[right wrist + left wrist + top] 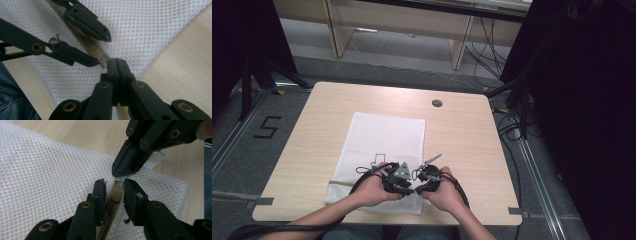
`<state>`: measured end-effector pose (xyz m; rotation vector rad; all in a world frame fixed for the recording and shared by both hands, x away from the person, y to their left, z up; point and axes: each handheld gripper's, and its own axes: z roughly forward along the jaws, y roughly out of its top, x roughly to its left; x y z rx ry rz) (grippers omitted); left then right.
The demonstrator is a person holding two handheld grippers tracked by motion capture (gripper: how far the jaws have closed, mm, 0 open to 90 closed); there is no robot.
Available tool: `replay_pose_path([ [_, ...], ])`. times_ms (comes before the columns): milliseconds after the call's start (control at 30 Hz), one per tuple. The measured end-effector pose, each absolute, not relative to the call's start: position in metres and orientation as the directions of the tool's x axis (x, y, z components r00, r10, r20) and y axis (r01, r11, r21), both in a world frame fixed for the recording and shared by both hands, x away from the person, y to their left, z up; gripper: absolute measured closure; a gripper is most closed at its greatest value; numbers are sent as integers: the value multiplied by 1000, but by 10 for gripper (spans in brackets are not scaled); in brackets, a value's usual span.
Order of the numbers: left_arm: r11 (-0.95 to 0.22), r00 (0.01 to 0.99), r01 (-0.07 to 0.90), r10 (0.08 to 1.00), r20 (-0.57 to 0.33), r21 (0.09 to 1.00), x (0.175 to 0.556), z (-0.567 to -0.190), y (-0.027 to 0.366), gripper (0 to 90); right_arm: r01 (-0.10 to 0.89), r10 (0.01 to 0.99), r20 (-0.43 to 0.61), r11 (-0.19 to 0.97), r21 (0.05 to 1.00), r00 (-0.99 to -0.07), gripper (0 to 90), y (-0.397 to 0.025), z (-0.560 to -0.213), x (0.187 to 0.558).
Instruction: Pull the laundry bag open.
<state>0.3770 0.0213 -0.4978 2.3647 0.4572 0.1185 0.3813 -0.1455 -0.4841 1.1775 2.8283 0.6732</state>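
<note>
Two tongs meet at the zipper pull (118, 192) on the near edge of the mesh bag (379, 150): right tongs (116, 61) pinched shut on fabric just beyond it, left tongs (114, 185) narrowly open astride it; close squarely, then draw steadily along the zipper.

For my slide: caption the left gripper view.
Open left gripper straddles mesh bag's zipper pull; right gripper pinched shut beyond.

Your hands and grippers are covering the near edge of the mesh bag (382, 140) in the high view. The left gripper (114, 185) is hiding most of the zipper (117, 192); what the right gripper (116, 60) is pinching stays unclear.
</note>
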Motion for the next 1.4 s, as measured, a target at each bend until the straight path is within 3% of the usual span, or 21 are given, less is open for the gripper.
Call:
replay_pose_path([
  [300, -689, 939, 263, 344, -15, 676, 374, -501, 19, 734, 677, 678, 157, 626, 388, -718, 900, -146, -484, 381],
  [367, -736, 954, 210, 297, 29, 644, 376, -499, 22, 742, 677, 679, 157, 625, 388, -717, 900, -145, -484, 381],
  [467, -700, 947, 236, 321, 2, 674, 374, -500, 20, 743, 677, 679, 157, 625, 389, -717, 900, -146, -484, 381],
  [633, -739, 958, 197, 285, 34, 644, 377, -498, 22, 681, 676, 678, 157, 625, 390, -718, 900, -146, -484, 381],
  [800, -710, 952, 218, 307, 15, 670, 377, -502, 21, 667, 677, 679, 158, 625, 389, -717, 900, -146, -484, 381],
  [967, -714, 954, 207, 299, 24, 669, 373, -503, 20, 713, 677, 679, 159, 625, 388, -717, 900, -146, -484, 381],
  [1133, -763, 965, 131, 245, 96, 633, 372, -499, 20, 780, 679, 680, 159, 624, 388, -715, 900, -146, -484, 381],
  [1400, -732, 960, 183, 277, 42, 656, 374, -496, 21, 814, 697, 693, 173, 609, 379, -700, 900, -145, -483, 380],
])
